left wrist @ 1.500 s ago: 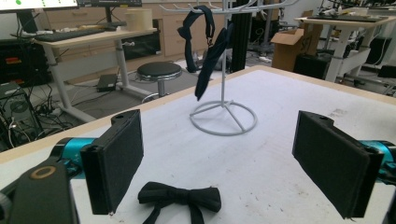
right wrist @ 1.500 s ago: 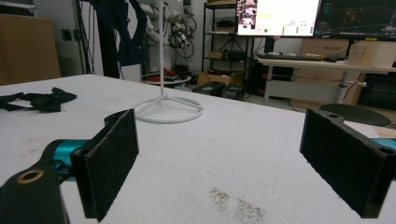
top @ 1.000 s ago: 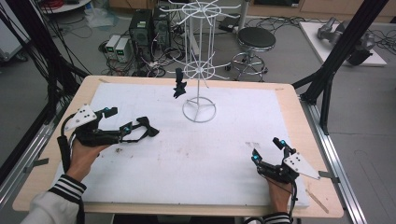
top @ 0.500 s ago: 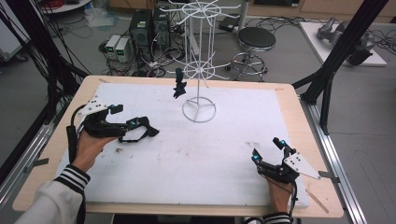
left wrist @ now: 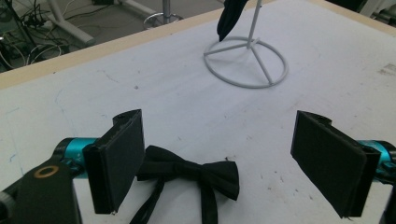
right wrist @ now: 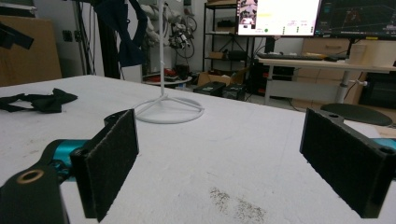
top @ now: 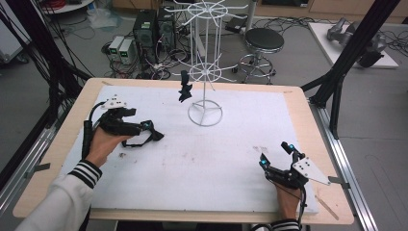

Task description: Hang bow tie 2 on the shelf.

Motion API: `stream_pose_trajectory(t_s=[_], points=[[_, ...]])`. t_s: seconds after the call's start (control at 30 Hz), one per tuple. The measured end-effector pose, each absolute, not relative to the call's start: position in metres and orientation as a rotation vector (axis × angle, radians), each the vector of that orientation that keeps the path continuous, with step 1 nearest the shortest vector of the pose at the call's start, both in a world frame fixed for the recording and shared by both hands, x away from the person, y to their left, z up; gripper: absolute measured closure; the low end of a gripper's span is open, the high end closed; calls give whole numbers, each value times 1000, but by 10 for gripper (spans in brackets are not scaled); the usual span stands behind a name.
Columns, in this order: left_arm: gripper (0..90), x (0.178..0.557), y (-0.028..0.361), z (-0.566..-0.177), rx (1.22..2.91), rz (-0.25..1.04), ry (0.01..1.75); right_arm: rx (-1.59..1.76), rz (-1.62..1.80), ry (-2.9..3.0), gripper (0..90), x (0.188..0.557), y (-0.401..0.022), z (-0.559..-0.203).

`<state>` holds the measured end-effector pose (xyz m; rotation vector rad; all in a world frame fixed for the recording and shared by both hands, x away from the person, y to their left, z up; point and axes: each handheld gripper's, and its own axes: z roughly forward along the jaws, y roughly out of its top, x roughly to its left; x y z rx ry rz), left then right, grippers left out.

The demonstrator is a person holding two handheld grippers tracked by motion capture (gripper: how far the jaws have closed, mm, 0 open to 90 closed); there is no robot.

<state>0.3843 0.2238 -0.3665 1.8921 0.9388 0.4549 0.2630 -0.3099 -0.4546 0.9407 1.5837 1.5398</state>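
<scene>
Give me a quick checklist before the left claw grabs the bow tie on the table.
1. Left claw open: ok, jaws stand wide apart.
2. Bow tie between the jaws: ok, though it lies close to one jaw, off centre.
3. Bow tie free of other things: ok, it lies flat on the table, apart from the rack.
4. Strap clear of the jaws: cannot tell, it runs out of the left gripper view at the bottom.
5. Right claw out of the way: ok, open and resting at the table's near right.
6. Free hook on the rack: ok, one dark tie hangs there, other arms are bare.
</scene>
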Motion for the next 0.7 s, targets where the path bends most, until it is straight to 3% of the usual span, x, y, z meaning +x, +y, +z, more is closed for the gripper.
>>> stream_pose_trajectory(t_s=[0.7], points=[[216,408,206,-381,2091,310,1049,939,1539,1584,110,263,-310,-455]])
